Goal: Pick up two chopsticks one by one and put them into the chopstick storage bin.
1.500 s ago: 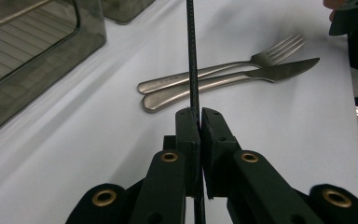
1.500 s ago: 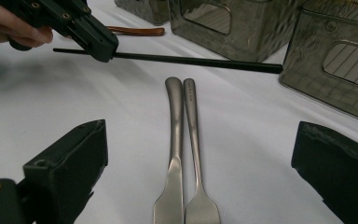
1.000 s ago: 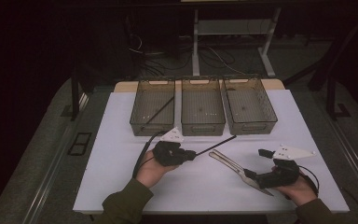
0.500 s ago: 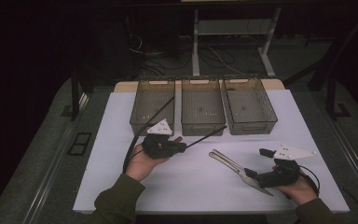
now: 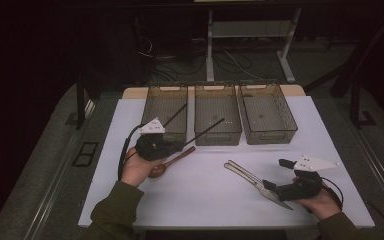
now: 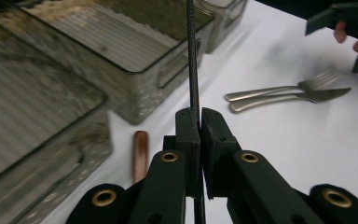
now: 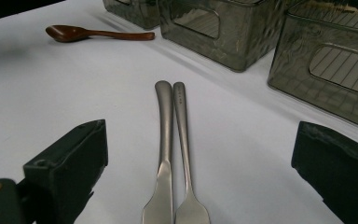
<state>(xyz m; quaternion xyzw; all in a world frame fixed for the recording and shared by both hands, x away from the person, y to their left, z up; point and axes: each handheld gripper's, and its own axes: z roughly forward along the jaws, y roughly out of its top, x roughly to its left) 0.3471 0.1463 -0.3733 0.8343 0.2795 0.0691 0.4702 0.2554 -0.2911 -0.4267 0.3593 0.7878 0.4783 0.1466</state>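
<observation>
My left gripper (image 5: 175, 144) is shut on a thin black chopstick (image 5: 205, 130) whose tip reaches over the front of the middle bin (image 5: 218, 137). In the left gripper view the chopstick (image 6: 192, 65) runs up from between the closed jaws. A second black chopstick (image 5: 176, 113) leans in the left bin (image 5: 150, 112). A wooden spoon (image 5: 172, 161) lies just below my left hand. My right gripper (image 5: 272, 188) is open, its jaws on either side of a steel knife (image 7: 164, 140) and fork (image 7: 182, 135) that lie side by side on the white table.
Three see-through grey bins stand in a row at the back; the right bin (image 5: 285, 112) looks empty. The white tabletop (image 5: 205, 200) has dark floor on every side. My right gripper's cable trails off toward the right edge.
My left gripper has carried the chopstick left and away, toward the bins, uncovering the wooden spoon. The right gripper has stayed over the knife and fork.
</observation>
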